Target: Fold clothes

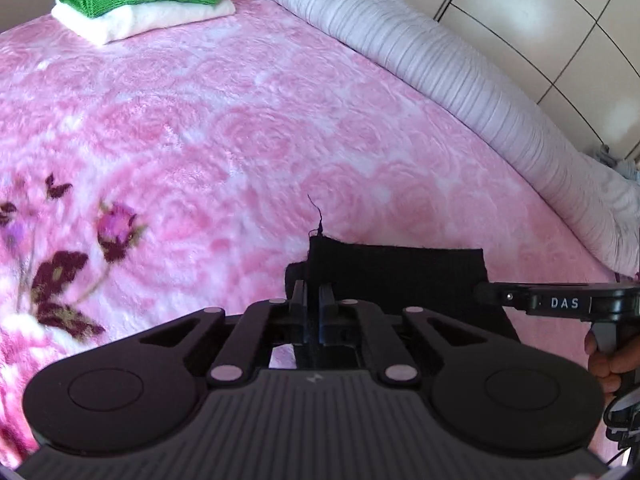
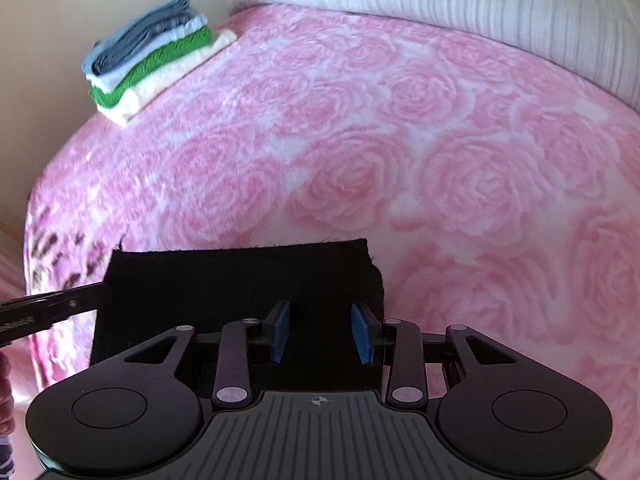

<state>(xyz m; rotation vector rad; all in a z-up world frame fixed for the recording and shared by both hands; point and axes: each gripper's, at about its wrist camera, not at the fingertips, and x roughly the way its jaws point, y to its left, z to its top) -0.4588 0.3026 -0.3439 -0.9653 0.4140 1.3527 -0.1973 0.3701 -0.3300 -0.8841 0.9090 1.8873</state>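
A pink rose-print bed (image 2: pixel 460 184) carries a folded clothes stack (image 2: pixel 152 60), black cloth (image 2: pixel 240 276), and grey bolster (image 1: pixel 440 60).

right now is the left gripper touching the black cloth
Touching. In the left wrist view the left gripper has its jaws closed on the black cloth's corner, with fabric pinched between them.

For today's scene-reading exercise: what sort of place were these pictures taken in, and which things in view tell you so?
Most likely a bedroom. A bed is covered with a pink rose-patterned blanket, a long pale bolster pillow lies along its far edge, and a stack of folded clothes sits on a corner. Panelled wardrobe doors stand behind.
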